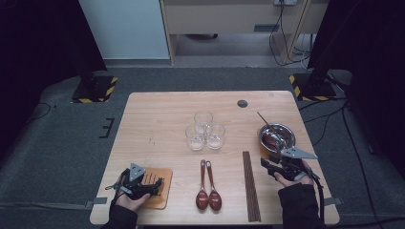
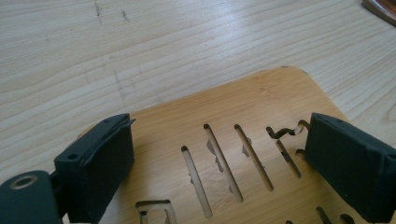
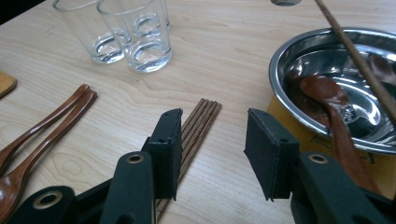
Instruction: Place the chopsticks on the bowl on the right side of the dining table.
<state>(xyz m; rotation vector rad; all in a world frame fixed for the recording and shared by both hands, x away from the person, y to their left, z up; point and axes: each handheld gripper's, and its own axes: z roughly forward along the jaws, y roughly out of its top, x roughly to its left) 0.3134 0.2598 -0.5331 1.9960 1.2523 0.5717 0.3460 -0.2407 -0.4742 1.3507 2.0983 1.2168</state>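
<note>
My left gripper (image 1: 157,183) rests low over a slotted wooden coaster (image 1: 162,193) at the table's front left. In the left gripper view its jaws stand wide apart over the coaster (image 2: 261,102), and the left gripper (image 2: 219,126) is open with nothing between the pads. My right gripper (image 1: 270,162) hovers at the front right, just before a steel bowl (image 1: 291,133). In the right gripper view the right gripper (image 3: 212,126) is open and empty. A bundle of dark chopsticks (image 3: 198,121) lies under its left jaw. The bowl (image 3: 280,60) holds a brown wooden spoon (image 3: 327,93) and one chopstick (image 3: 355,51).
Three clear glasses (image 1: 204,130) stand together mid-table. Two wooden spoons (image 1: 207,188) lie side by side near the front edge, left of the chopstick bundle (image 1: 250,186). The bowl sits on a second wooden coaster (image 3: 280,116). A dark round grommet (image 1: 242,103) marks the far side.
</note>
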